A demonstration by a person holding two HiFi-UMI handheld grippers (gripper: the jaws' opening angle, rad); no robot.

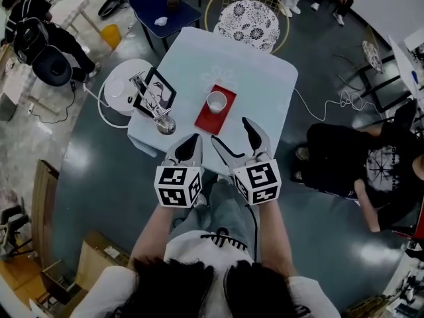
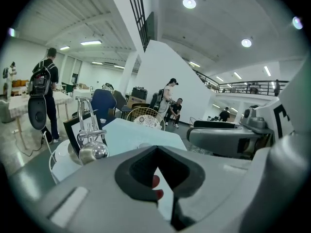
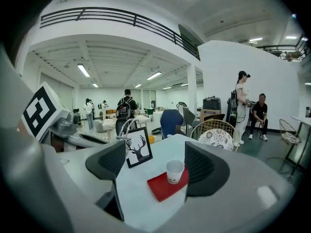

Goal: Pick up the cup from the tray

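A white paper cup (image 1: 216, 101) stands upright on a red tray (image 1: 211, 118) near the middle of the pale table (image 1: 265, 78). Both grippers hover at the table's near edge, short of the tray. My right gripper (image 1: 233, 134) is open, and in its own view the cup (image 3: 175, 171) and tray (image 3: 163, 188) sit between the spread jaws, some way ahead of my right gripper (image 3: 158, 168). My left gripper (image 1: 190, 143) is shut on nothing. In the left gripper view, my left gripper (image 2: 158, 178) shows only a sliver of the red tray (image 2: 156, 181) through the gap in its closed jaws.
A framed deer picture (image 1: 156, 93) and a shiny metal ornament with a ball (image 1: 164, 123) stand on the table's left side. A round white stand (image 1: 121, 78) is beside the table at the left. A wire chair (image 1: 248, 20) is behind it. A seated person (image 1: 358, 167) is at the right.
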